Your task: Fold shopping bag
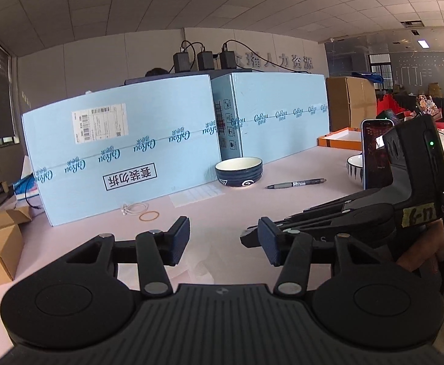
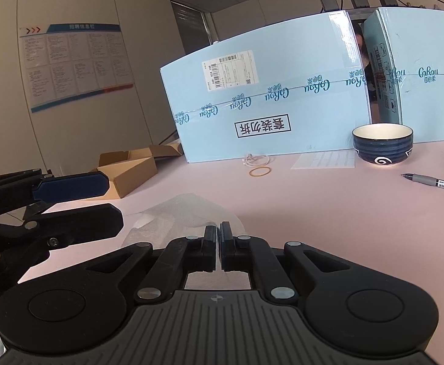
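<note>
Left gripper: jaws apart, nothing between.
Right gripper: closed; thin pale bag beneath, grip unclear.
Bag: faint, partly hidden.

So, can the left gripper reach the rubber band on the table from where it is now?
Probably yes. The left gripper is open and holds nothing, and only bare pink table lies between it and the rubber band.

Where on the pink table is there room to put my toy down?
The bare pink stretch between the rubber band, the pen and the grippers is free. It is crowded by the blue bowl, the paper sheet and the shopping bag.
</note>
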Demonstrator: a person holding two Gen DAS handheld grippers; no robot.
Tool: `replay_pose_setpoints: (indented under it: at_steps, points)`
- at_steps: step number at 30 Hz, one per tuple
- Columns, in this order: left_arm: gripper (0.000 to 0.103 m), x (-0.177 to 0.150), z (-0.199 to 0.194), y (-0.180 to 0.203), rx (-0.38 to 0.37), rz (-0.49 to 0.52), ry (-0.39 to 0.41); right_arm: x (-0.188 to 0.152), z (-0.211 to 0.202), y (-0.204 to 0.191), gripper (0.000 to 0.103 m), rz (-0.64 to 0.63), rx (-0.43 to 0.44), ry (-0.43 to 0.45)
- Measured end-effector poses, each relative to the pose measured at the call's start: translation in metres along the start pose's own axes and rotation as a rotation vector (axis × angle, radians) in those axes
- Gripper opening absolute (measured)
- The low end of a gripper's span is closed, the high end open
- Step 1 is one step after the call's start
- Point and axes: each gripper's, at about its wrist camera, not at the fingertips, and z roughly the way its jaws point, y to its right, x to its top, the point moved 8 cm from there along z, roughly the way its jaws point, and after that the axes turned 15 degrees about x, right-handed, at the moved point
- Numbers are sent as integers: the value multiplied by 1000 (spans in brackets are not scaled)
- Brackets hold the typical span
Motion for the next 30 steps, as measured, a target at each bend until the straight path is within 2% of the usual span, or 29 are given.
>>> replay_pose_setpoints:
  at_steps: [1,4,7,12,18,20,22,25,27,30]
  points:
    - [47,-1,3,4,-19,6,-19,0,0,1,3,5,-8,5]
    - [44,-10,16,9,5,30,-69,1,-1,2,3,15,-16,14]
    - [42,-15,21,14,-31,15,-92,1,-3,4,3,15,-22,18]
    - [36,-19,28,17,-45,34,-109,3,-7,5,3,37,7,35]
    - [35,-27,37,27,-41,95,-124,6,-9,2,3,37,21,46]
    - [28,-29,41,28,-29,103,-134,6,-10,1,3,40,26,50]
    - [16,-32,45,27,-9,109,-151,7,-10,-1,3,40,40,57]
    - [5,-36,51,25,21,109,-168,8,-11,-5,3,39,57,66]
    - [1,-36,53,21,31,92,-175,8,-11,-5,3,37,56,72]
    - [0,-35,53,14,44,69,-170,9,-12,0,3,49,30,82]
